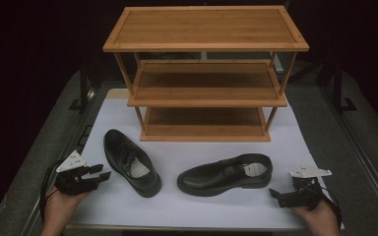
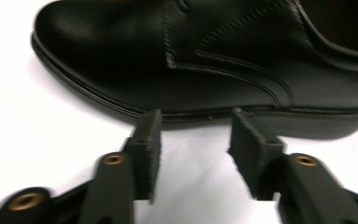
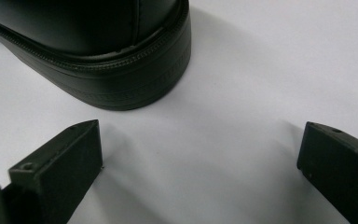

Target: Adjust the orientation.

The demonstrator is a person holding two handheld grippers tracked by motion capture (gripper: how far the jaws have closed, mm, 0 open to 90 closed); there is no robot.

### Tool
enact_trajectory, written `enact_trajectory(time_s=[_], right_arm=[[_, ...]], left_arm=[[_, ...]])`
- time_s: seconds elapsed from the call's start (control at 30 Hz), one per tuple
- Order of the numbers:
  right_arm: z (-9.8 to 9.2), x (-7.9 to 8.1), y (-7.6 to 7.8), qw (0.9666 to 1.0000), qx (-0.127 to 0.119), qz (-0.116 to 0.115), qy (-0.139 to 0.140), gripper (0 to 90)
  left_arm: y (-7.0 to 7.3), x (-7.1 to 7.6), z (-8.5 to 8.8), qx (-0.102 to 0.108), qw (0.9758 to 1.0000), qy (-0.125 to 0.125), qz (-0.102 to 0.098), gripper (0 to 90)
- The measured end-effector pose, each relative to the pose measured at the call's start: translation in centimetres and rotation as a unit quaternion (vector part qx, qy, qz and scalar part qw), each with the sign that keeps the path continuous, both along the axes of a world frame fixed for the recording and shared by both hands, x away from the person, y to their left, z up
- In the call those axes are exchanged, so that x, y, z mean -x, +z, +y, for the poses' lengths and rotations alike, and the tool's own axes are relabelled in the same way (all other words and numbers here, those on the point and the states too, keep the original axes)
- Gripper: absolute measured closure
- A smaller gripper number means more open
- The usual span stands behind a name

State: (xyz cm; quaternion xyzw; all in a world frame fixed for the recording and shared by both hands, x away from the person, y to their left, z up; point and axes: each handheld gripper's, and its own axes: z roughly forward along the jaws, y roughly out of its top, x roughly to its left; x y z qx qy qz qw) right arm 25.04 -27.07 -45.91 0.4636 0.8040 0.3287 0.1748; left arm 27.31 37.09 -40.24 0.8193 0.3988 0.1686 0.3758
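Shoes on white tabletop, dark room.

Two shoes are lying side by side on the surface, in front of the rack. The left shoe is sitting beside the left tool; the right shoe is lying near the right tool.

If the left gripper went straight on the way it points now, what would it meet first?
Most likely the lace-up shoe: the left gripper has nothing between its fingers and faces the shoe's side and sole edge, though the gap between them is hard to judge.
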Motion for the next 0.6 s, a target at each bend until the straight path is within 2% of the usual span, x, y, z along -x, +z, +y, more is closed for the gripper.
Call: enact_trajectory(time_s=[0.03, 0.2, 0.33, 0.6], right_arm=[[0.0, 0.0, 0.0, 1.0000, 0.000, 0.000, 0.000, 0.0], [0.0, 0.0, 0.0, 1.0000, 0.000, 0.000, 0.000, 0.0], [0.0, 0.0, 0.0, 1.0000, 0.000, 0.000, 0.000, 0.0], [0.0, 0.0, 0.0, 1.0000, -0.001, 0.000, 0.000, 0.0]], left_arm=[[0.2, -0.3, 0.0, -0.002, 1.0000, 0.004, 0.002, 60.5], [1.1, -1.9, 0.4, -0.004, 0.9999, 0.007, 0.009, 77.5], [1.9, -3.2, 0.6, -0.010, 0.9999, 0.010, 0.006, 88.7], [3.4, -6.8, 1.1, -0.025, 0.9993, 0.027, -0.004, 90.0]])
